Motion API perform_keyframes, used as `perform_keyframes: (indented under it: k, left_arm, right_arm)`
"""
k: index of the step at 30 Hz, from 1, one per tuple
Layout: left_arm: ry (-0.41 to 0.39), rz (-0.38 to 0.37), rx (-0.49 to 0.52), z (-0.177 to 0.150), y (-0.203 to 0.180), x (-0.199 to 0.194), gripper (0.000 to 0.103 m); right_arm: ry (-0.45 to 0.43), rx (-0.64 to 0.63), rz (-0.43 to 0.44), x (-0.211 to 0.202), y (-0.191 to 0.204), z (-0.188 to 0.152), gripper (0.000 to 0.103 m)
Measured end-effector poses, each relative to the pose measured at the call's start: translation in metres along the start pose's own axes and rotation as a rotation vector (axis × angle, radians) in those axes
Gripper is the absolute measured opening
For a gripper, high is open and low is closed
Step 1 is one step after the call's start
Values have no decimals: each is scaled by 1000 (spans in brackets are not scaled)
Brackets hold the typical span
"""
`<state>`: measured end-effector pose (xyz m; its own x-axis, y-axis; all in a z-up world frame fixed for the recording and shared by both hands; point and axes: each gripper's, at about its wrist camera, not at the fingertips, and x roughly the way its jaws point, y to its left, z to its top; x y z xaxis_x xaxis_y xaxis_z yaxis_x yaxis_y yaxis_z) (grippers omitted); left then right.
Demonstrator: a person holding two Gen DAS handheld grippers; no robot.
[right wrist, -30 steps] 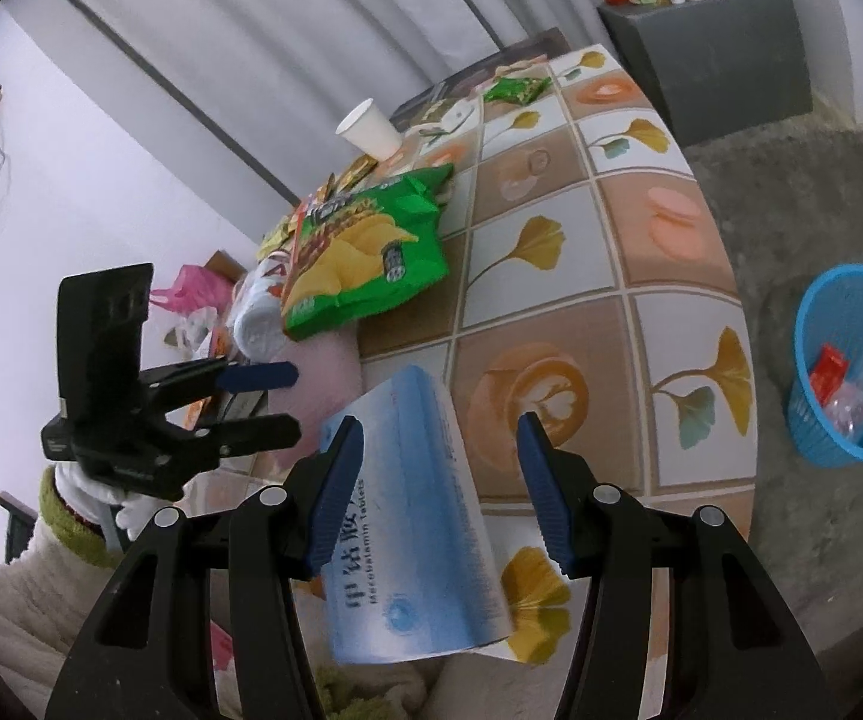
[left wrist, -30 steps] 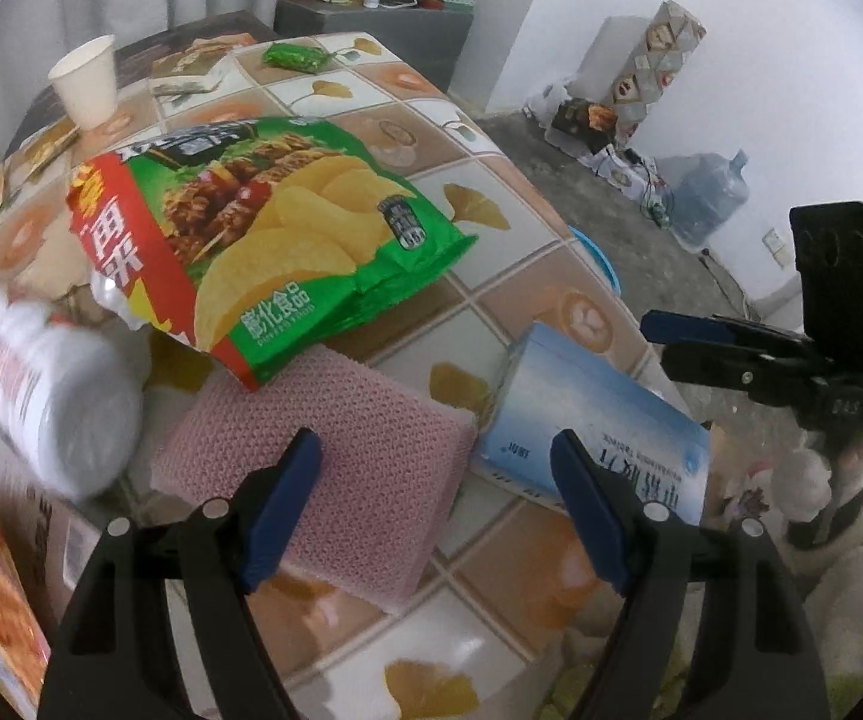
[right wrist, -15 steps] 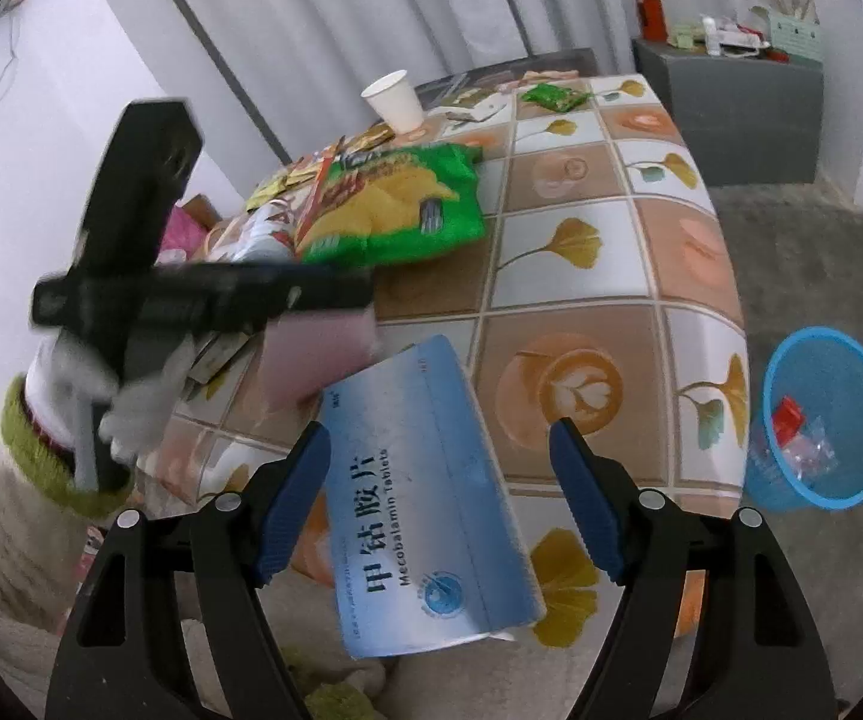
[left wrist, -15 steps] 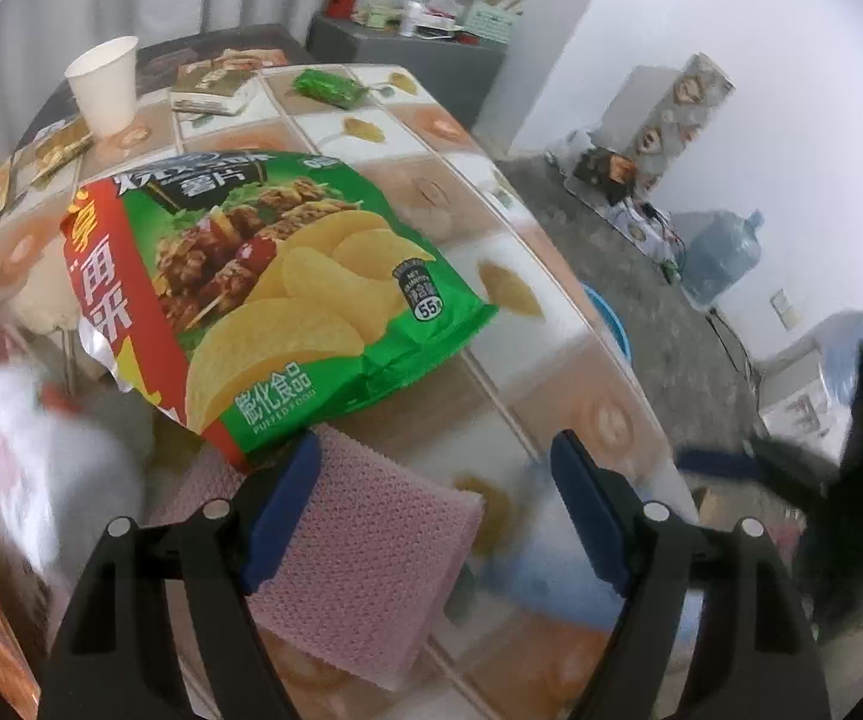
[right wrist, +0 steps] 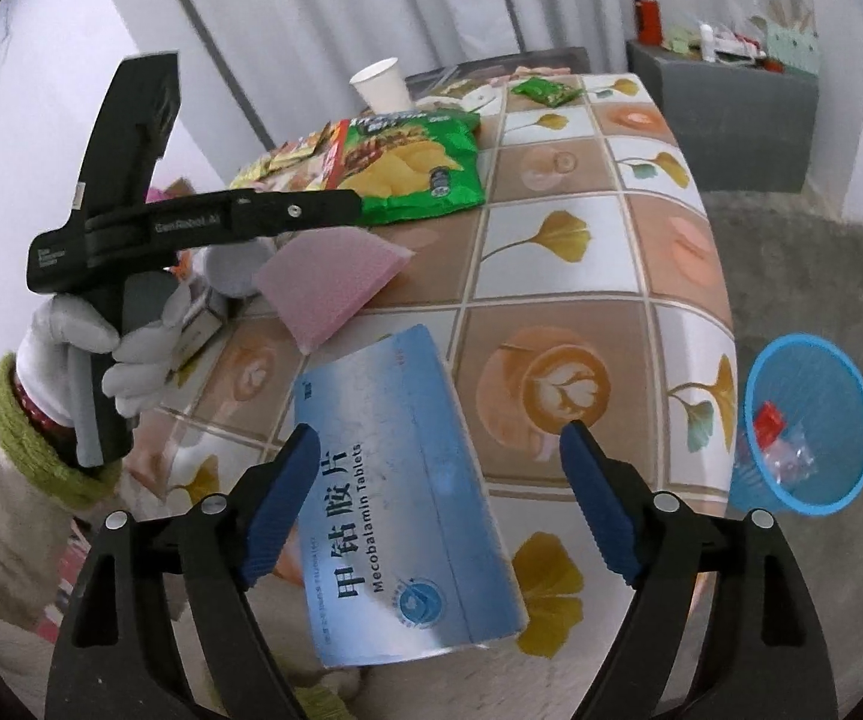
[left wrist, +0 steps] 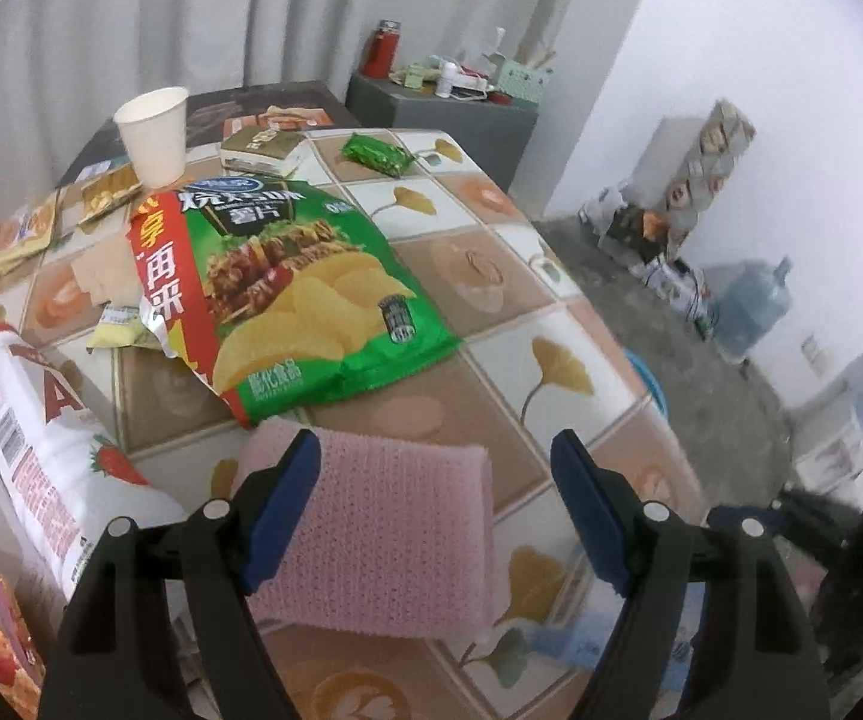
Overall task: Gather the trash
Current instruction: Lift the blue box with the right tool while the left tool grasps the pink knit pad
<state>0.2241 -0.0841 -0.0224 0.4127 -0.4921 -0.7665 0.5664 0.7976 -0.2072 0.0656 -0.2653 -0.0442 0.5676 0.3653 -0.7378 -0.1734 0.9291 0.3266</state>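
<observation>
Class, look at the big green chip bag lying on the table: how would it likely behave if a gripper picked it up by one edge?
The chip bag lies flat and looks torn open, so it is probably nearly empty and light. Its thin, crinkled foil would likely flop and sag. The glossy surface may slip between the pads.

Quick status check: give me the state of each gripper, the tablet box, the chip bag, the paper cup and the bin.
Left gripper: open, over the pink sponge.
Right gripper: opening, around the tablet box.
Tablet box: lying flat, closed.
Chip bag: flat on table.
Paper cup: upright.
Blue bin: on floor, holding trash.
</observation>
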Motion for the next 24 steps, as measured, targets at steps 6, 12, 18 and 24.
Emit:
perform_keyframes:
  k: [6, 12, 18, 24]
  left_arm:
    - [43, 15, 23, 12, -4, 19, 77]
    - [84, -11, 50, 16, -10, 41, 72]
    - [135, -72, 33, 0, -14, 41, 69]
    - [149, -80, 35, -26, -13, 17, 69]
  right_arm:
    - [12, -81, -65, 10, 17, -3, 82]
    - [28, -121, -68, 17, 22, -5, 84]
    - [35, -100, -51, 17, 19, -6, 83]
    - [33, -45, -52, 13, 6, -7, 83]
